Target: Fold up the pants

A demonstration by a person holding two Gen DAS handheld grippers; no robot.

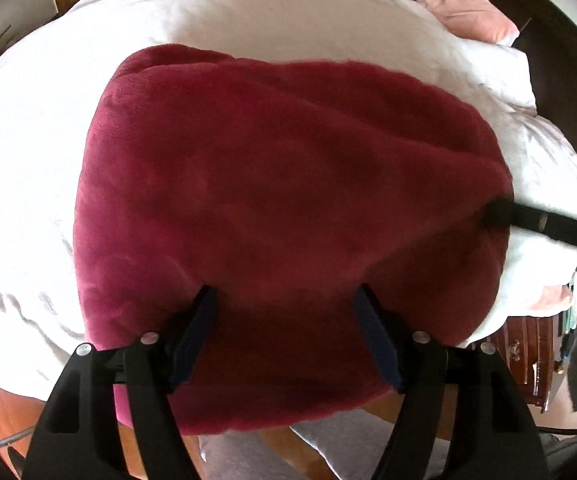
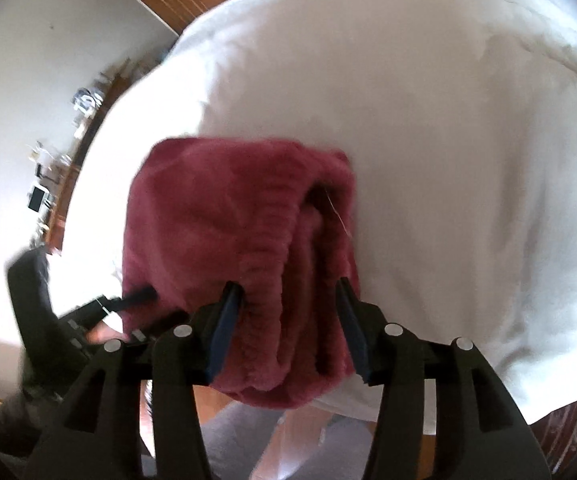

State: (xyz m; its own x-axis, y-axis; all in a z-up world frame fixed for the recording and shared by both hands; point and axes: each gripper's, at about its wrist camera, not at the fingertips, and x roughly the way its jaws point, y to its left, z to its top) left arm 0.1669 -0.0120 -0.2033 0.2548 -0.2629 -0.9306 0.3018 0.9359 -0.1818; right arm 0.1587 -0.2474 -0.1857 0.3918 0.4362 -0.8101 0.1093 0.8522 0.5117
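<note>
Dark red fleece pants (image 1: 272, 200) lie folded on a white bed (image 1: 32, 152), their near edge hanging over the bed's front edge. My left gripper (image 1: 284, 300) is open, its fingers spread over the near edge of the pants. My right gripper (image 2: 288, 284) is open, with the ribbed waistband end of the pants (image 2: 248, 208) lying between its fingers. In the left wrist view the right gripper (image 1: 500, 214) touches the right edge of the pants. In the right wrist view the left gripper (image 2: 140, 294) sits at the left side of the pants.
A pink pillow (image 1: 464, 8) and a white pillow (image 1: 500, 72) lie at the head of the bed. A wooden nightstand (image 1: 528, 356) stands at the right. Wooden floor (image 2: 248, 440) lies below the bed edge. A shelf with small items (image 2: 60, 160) lines the wall.
</note>
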